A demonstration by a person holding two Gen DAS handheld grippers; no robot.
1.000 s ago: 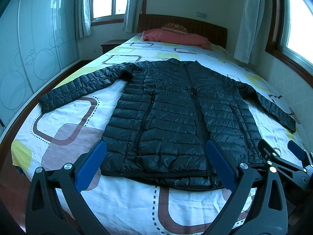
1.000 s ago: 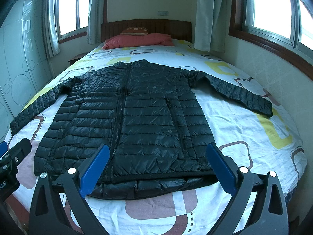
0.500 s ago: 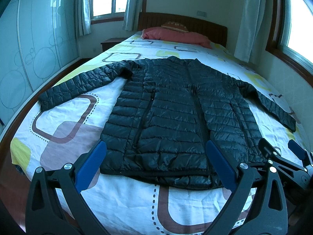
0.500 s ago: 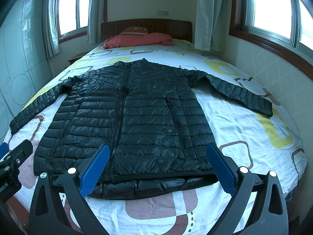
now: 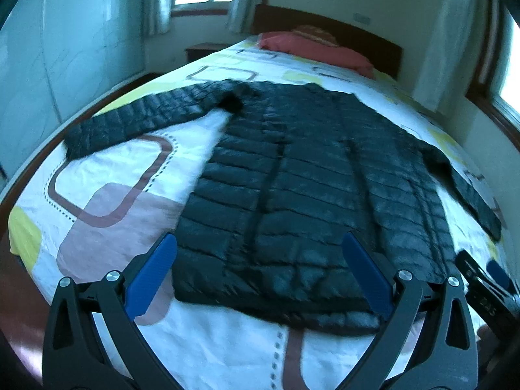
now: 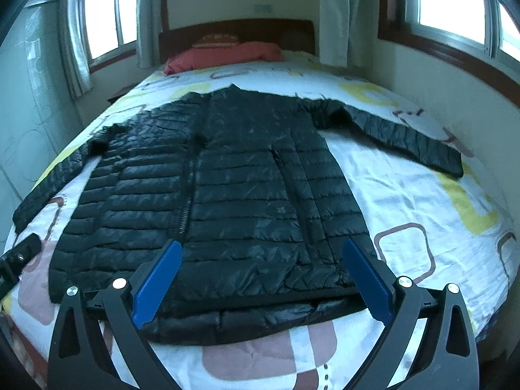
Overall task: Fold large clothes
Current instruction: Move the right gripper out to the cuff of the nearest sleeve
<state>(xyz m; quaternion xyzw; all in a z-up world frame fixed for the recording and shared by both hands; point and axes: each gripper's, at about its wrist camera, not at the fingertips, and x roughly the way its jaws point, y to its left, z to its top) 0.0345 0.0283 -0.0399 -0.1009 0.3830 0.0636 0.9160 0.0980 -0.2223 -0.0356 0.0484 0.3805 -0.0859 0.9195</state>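
The bed fills the room, its sheet a white, lightly creased cotton printed with rounded brown squares, dotted outlines and yellow patches. Behind it runs a dark wooden headboard, with a soft red pillow lying along its foot and a smaller patterned cushion on top. Pale curtains hang in folds beside bright windows.

Spread flat across the middle of the sheet, front up, lies the black puffer jacket: glossy, quilted in horizontal ribs, zip closed down the centre, collar toward the pillow, hem toward the cameras. Its left sleeve stretches out straight toward the bed's edge, and the right sleeve angles out toward the wall side. The hem bunches into a puffy double edge at the near end.

Down low now, the left gripper hovers just above the hem's left part, its black angular arms spread wide and the flat blue ribbed pads well apart, nothing between them. The right gripper sits over the hem's right part, likewise gaping wide, blue pads framing the quilted fabric without clamping it. From the left wrist view the picture is smeared with motion blur, so finer stitching cannot be read there.
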